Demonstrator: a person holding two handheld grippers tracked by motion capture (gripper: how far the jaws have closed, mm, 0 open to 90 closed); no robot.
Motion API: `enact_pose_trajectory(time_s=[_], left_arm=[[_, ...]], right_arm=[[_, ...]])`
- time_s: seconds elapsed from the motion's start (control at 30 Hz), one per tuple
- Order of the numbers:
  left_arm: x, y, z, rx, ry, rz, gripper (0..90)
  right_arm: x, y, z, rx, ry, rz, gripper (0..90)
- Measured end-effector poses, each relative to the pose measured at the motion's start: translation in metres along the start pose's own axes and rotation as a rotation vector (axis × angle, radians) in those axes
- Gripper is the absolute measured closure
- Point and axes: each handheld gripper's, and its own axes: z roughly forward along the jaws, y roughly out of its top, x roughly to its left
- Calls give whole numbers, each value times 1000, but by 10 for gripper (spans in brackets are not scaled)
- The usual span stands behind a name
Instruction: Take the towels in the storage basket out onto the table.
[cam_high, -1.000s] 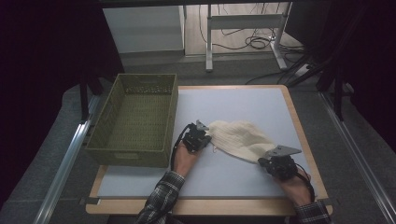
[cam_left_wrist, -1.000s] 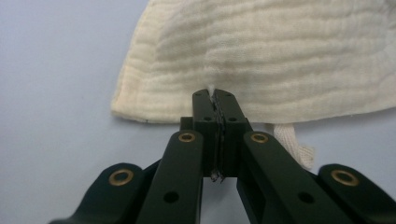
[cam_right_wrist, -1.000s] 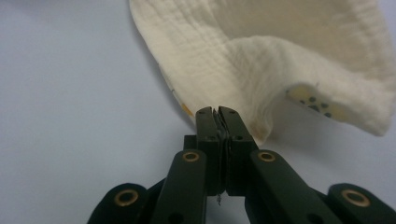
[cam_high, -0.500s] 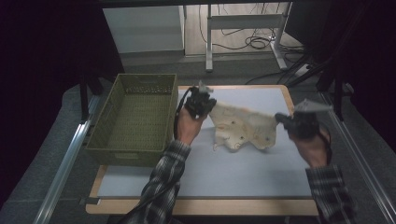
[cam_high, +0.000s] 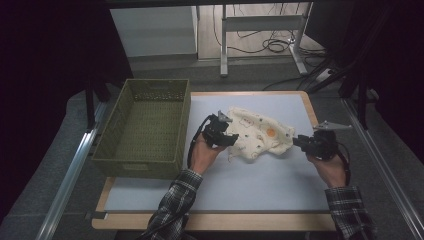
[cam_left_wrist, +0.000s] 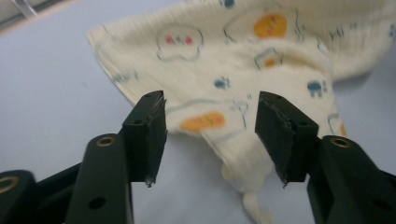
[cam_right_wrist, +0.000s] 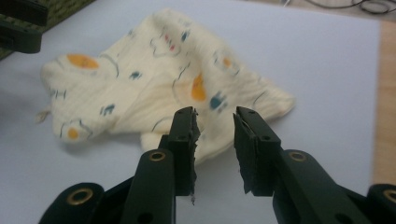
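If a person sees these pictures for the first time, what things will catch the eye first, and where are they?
First comes the cream cloth printed with orange and blue figures, lying crumpled on the pale blue mat in the middle of the table. The left gripper and the right gripper sit at its two sides; their jaws have just been opening and nothing is between them. To the left stands an olive green basket.

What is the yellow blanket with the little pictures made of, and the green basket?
The blanket looks like soft, thin woven cotton, matte: it crumples in loose folds, with fine ribbing. The basket is probably moulded plastic with a woven-look mesh, dull olive, holding stiff straight walls.
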Motion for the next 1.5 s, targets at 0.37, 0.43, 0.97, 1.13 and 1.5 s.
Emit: enact_pose_trajectory(time_s=[0.37, 0.43, 0.97, 1.13, 1.5], left_arm=[[-5, -35, 22, 33, -62, -45, 363], [-6, -38, 28, 34, -74, -44, 433], [1, -29, -37, -72, -68, -71, 827], [-3, -36, -34, -12, -57, -92, 573], [-16, -62, -32, 34, -55, -70, 374]], right_arm=[[37, -14, 41, 52, 78, -98, 602], [41, -16, 53, 80, 54, -131, 603], [25, 16, -14, 12, -20, -203, 827], [6, 22, -19, 26, -39, -145, 616], [10, -31, -39, 66, 4, -100, 608]])
